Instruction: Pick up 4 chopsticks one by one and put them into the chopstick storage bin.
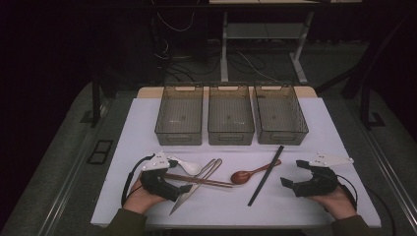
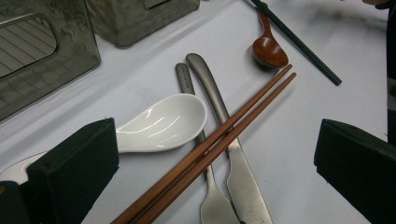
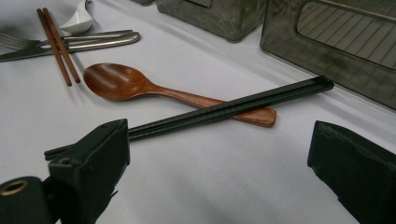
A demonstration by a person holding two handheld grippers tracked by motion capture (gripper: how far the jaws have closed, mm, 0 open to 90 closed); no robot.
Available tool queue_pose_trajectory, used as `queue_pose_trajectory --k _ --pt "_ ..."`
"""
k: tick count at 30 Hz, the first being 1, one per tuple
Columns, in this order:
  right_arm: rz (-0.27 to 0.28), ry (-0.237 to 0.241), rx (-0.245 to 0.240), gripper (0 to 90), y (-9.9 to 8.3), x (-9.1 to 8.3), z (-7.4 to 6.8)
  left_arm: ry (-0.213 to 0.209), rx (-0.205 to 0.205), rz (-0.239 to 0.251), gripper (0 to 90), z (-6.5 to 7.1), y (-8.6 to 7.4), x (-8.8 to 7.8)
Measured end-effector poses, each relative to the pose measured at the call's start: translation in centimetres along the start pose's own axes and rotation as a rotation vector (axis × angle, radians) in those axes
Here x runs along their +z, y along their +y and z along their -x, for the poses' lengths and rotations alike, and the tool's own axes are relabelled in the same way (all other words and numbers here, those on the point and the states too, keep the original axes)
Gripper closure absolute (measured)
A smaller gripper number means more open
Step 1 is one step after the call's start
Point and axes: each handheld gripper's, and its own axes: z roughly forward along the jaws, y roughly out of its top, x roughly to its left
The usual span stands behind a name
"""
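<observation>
My left gripper (image 1: 178,175) hovers open at the table's front left, over a heap of cutlery: a white ceramic spoon (image 2: 163,122), a pair of brown chopsticks (image 2: 243,114), and a metal fork (image 2: 184,77) and knife (image 2: 210,88) lying side by side beneath them. Open as well, my right gripper (image 1: 294,173) stands at the front right. Just ahead of it a wooden spoon (image 3: 116,81) lies with a pair of black chopsticks (image 3: 233,108) laid across its handle. Neither gripper has anything between its jaws.
Three grey see-through bins stand in a row at the back of the white table (image 1: 147,118): left (image 1: 178,137), middle (image 1: 230,137), right (image 1: 282,137). Bare tabletop runs along the front edge between my hands.
</observation>
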Motion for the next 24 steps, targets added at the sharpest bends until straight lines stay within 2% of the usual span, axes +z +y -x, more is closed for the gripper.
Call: queue_pose_trajectory --k 5,7,12,24 --pt "-0.010 -0.003 0.009 7.5 0.3 0.1 0.5 0.004 -0.001 0.000 0.0 0.0 0.0 0.1" --pt "-0.010 -0.004 0.018 14.4 0.4 0.0 0.6 0.005 0.001 -0.002 0.0 0.0 0.0 0.1" --pt "-0.023 -0.017 0.044 19.6 0.8 0.0 0.9 0.008 0.003 -0.006 0.0 0.1 0.0 0.0" --pt "-0.054 -0.048 0.041 40.6 1.7 1.0 2.1 0.013 0.008 -0.001 0.0 0.1 0.0 0.0"
